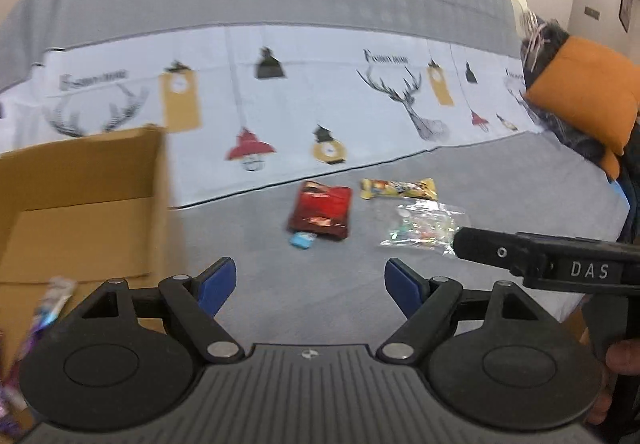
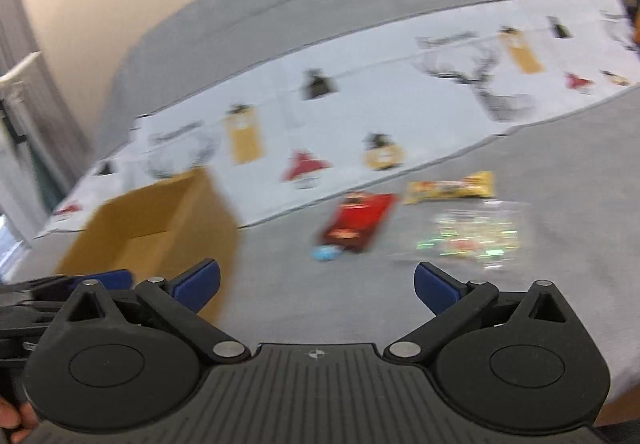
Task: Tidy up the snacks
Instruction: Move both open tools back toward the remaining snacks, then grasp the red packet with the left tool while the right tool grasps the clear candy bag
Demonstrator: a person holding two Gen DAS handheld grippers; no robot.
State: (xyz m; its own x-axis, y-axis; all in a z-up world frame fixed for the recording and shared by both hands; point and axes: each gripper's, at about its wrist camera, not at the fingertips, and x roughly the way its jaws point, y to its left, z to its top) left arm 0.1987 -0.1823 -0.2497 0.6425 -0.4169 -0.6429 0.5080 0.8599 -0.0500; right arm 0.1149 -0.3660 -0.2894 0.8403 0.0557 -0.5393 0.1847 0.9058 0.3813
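The wide grey fabric surface [image 1: 500,183], prob. a sofa seat, fills most of both views, w/ a white cloth printed with deer and lamps [image 1: 304,99] laid over its far part. At left of the frame stands the open brown cardboard box [image 1: 84,195]; some wrapped snacks show at its lower left corner, blurred.

Right of centre lie the loose snacks. The clear crinkly plastic bag of small coloured sweets [image 1: 420,228] is the biggest, w/ the red glossy foil pouch [image 1: 322,213] to its left. The yellow long wrapped bar [image 1: 398,188] is just above the clear bag, and a small light-blue wrapped candy [image 1: 301,240] touches the pouch's lower edge.

All look light and soft. Foil and clear film are slippery, I think, so better to pinch a sealed edge or corner, not the puffy middle. The sweets bag will sag and shift inside. The bar is stiffer; take it across the middle.

The left gripper [image 1: 308,288] has its jaws wide apart, nothing between them. The right gripper [image 2: 316,284] is the same, spread wide and empty; its view is blurred.
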